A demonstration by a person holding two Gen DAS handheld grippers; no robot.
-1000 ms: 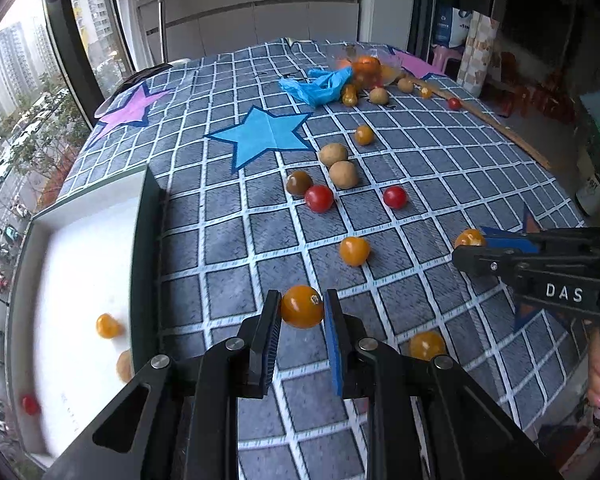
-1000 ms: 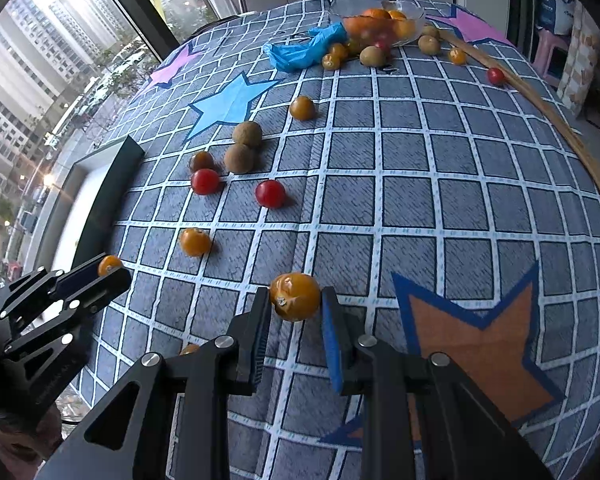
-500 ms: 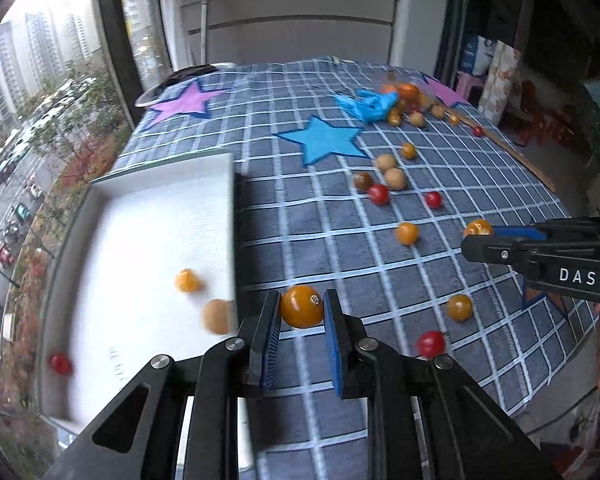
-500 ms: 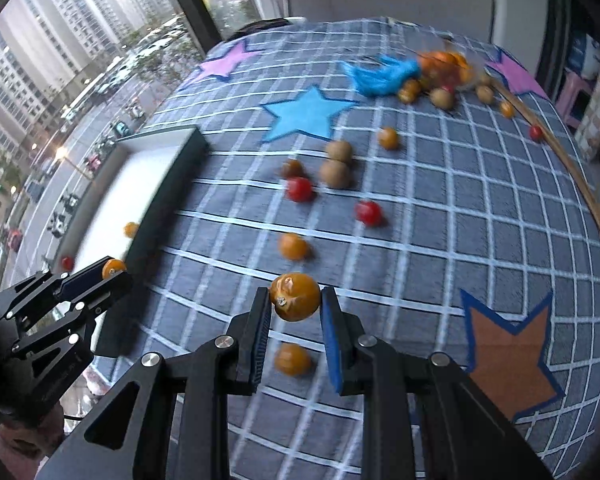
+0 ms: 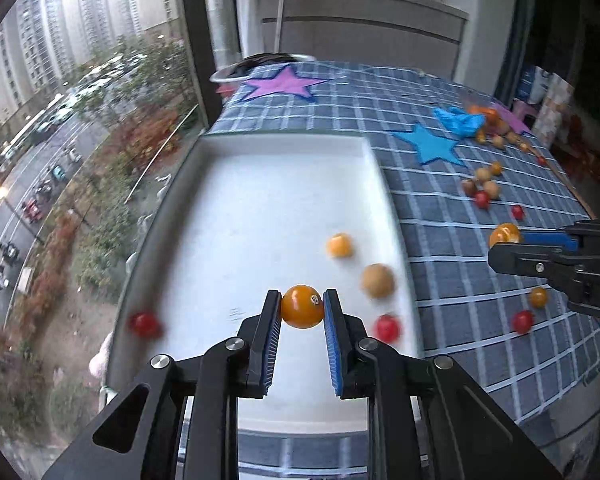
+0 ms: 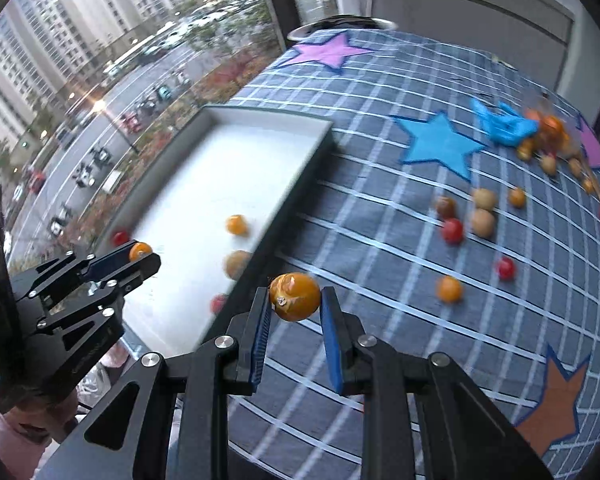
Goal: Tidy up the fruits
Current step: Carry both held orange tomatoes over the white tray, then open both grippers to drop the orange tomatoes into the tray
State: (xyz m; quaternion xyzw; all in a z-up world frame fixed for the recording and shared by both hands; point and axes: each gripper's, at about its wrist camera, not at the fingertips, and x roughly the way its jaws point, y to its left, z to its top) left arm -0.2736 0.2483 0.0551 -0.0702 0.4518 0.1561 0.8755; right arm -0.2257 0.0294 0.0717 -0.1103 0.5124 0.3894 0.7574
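Fruit sorting, part done. White tray (image 5: 284, 152) sits at the window-side edge of the bench (image 5: 452, 272), which wears a blue checked cloth with star patches. Already in the tray, as the left wrist view shows: one yellow-orange tomato (image 5: 339, 245), one tan round fruit (image 5: 377, 280), one red tomato (image 5: 387, 328) by the tray's inner wall, one red tomato (image 5: 145, 324) by its window-side wall; four pieces in all. In transit: left tool (image 5: 302, 307) clamped on an orange tomato (image 5: 302, 306), held above the tray's near end; right tool (image 6: 295, 298) clamped on a second orange tomato (image 6: 295, 297), held just outside the tray's inner wall, over the cloth. Neither piece is released yet. Outstanding on the cloth: a loose scatter of red, orange and tan pieces (image 6: 483, 222) toward the middle of the bench, two stragglers (image 5: 522, 321) nearer the front edge, and a further heap (image 6: 550, 128) at the far corner beside a crumpled blue bag (image 6: 504, 124). Judged progress: early to middle; more fruit appears to lie outside the tray than inside. Count of the far heap cannot be told.
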